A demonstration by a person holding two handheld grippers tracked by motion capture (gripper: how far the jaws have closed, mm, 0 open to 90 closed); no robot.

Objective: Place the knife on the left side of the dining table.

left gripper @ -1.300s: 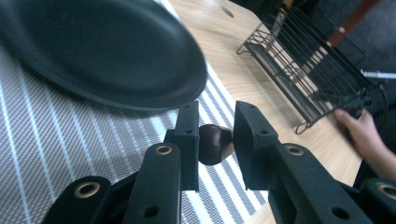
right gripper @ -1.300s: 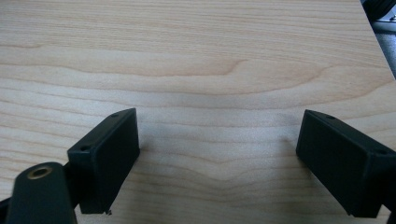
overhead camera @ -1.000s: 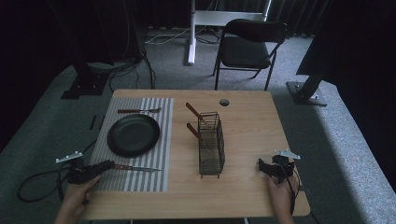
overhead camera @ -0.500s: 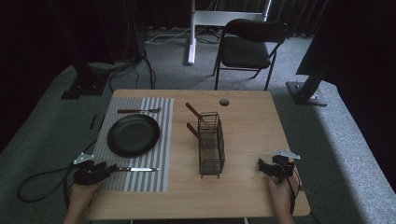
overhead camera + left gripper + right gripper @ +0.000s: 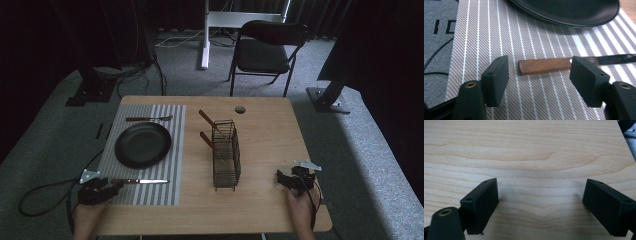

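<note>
Left gripper point(image 5: 539, 75) sat low over the grey striped placemat point(image 5: 145, 150), jaws spread wide, gripping nothing. The wooden-handled table knife point(image 5: 554, 65) lay flat on that placemat, its handle end between the jaws, just below the round black plate point(image 5: 143, 145). Right of the placemat, past the black wire basket point(image 5: 226, 155), the right gripper point(image 5: 540, 205) rested wide apart over bare light wooden table point(image 5: 529, 150).

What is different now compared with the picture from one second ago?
The left gripper has let go of the knife and pulled back toward the table's near-left edge, jaws open. The knife lies on the striped mat. The right gripper, plate, fork and basket stayed put.
</note>
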